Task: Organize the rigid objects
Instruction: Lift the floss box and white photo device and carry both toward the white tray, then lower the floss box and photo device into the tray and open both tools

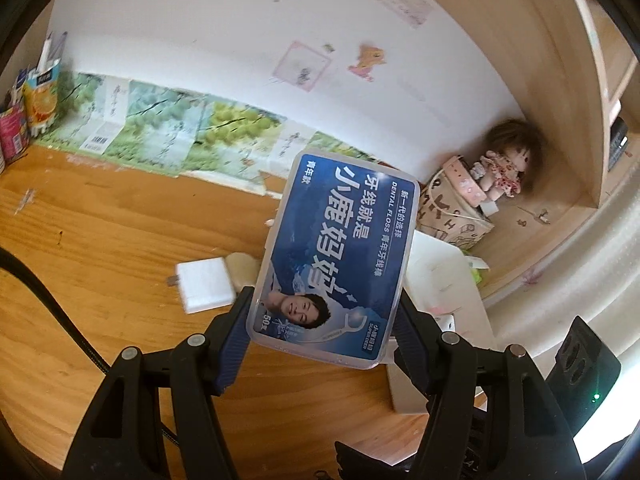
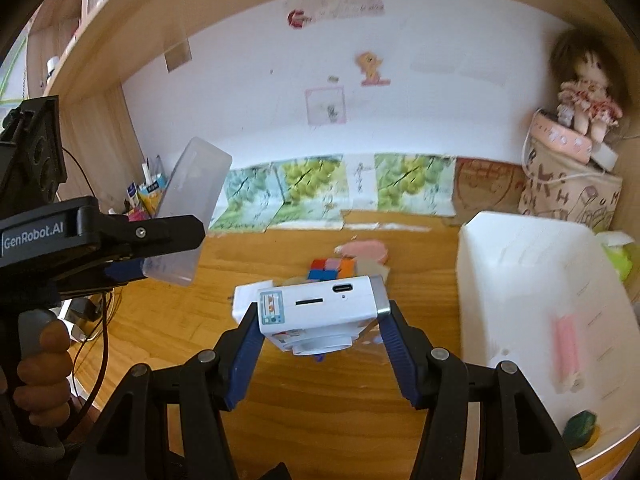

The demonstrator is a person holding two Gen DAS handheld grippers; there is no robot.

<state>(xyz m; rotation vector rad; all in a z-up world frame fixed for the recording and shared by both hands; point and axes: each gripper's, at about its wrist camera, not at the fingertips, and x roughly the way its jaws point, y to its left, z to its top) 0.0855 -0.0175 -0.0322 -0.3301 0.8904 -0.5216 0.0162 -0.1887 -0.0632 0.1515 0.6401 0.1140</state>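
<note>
**Both hands loaded, white bin waiting on the right**

Left wrist view: the left gripper (image 1: 324,320) has its jaws pinching the dental floss box (image 1: 336,260) by its near end, one blue pad on each long side. The box stands up and away from the jaws, clear of the desk (image 1: 100,240), tipped toward one o'clock. A white block (image 1: 206,284) lies on the wood at nine o'clock of the box, and the white bin (image 1: 444,276) peeks out at three o'clock. With such a shallow bite on a slick plastic case, my call is to keep the wrist steady and avoid swinging it.

Right wrist view: the right gripper (image 2: 320,332) has its jaws clamped on a small white camera (image 2: 324,308), held off the desk, port side facing up. The bin sits at three o'clock, with a pink item (image 2: 566,348) and a green item (image 2: 582,426) already inside. A colour cube (image 2: 332,268) remains on the desk at twelve o'clock. The floss box hangs high at ten o'clock in the other hand.

Best play, I'd say: one hand at a time over the rim, lower close to the floor, then let go, so nothing clatters onto what's already in there.
</note>
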